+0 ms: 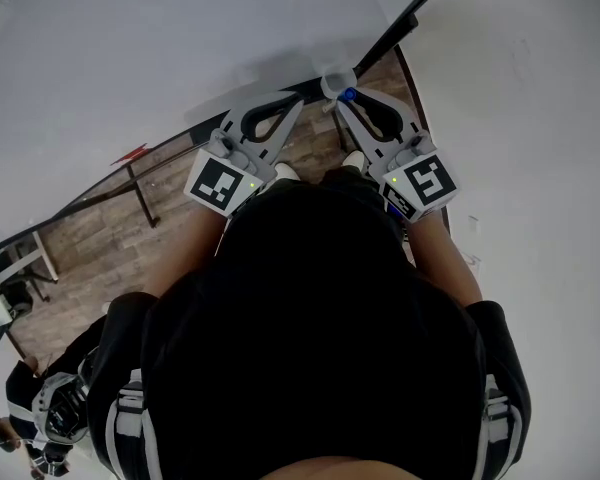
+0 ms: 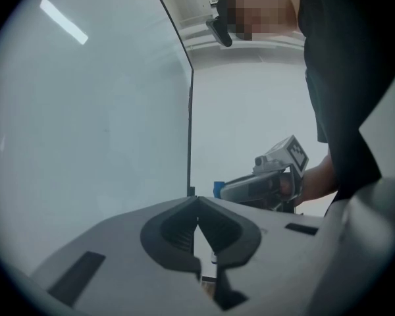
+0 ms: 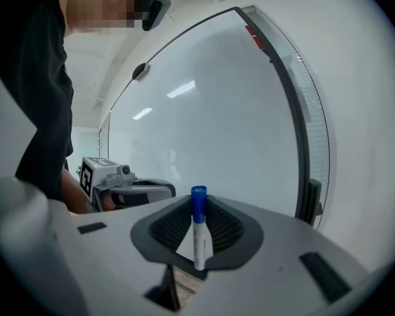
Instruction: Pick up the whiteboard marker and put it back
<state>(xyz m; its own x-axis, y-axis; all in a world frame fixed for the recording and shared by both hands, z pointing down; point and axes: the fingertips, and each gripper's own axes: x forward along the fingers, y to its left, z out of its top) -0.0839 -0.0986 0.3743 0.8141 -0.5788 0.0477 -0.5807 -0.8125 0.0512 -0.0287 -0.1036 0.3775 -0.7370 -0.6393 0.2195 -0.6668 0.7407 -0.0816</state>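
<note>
From the head view, my left hand-held gripper point(image 1: 298, 101) and my right hand-held gripper point(image 1: 337, 98) point side by side at the lower corner of the whiteboard point(image 1: 130, 48). Their tips are near each other, and the blue cap of the whiteboard marker point(image 1: 348, 95) shows at the right one's tip. Each marker cube point(image 1: 220, 183) carries a black-and-white square pattern, with no words I can read. The board's black frame point(image 1: 410, 13) runs up to the right, a plain wall point(image 1: 540, 118) lies beyond it, and wood-patterned floor point(image 1: 110, 238) shows below. In the left gripper view my jaws are together at the tips with nothing between them. The board's dark vertical edge stands straight ahead, with pale open wall to its right. My right hand-held gripper hangs out there, well clear of the board. In the right gripper view my jaws are clamped on the whiteboard marker, which stands nearly upright with its blue cap on top. The fine print on its white barrel is too small to read. The whiteboard fills the space ahead, its frame curving down on the right.
</note>
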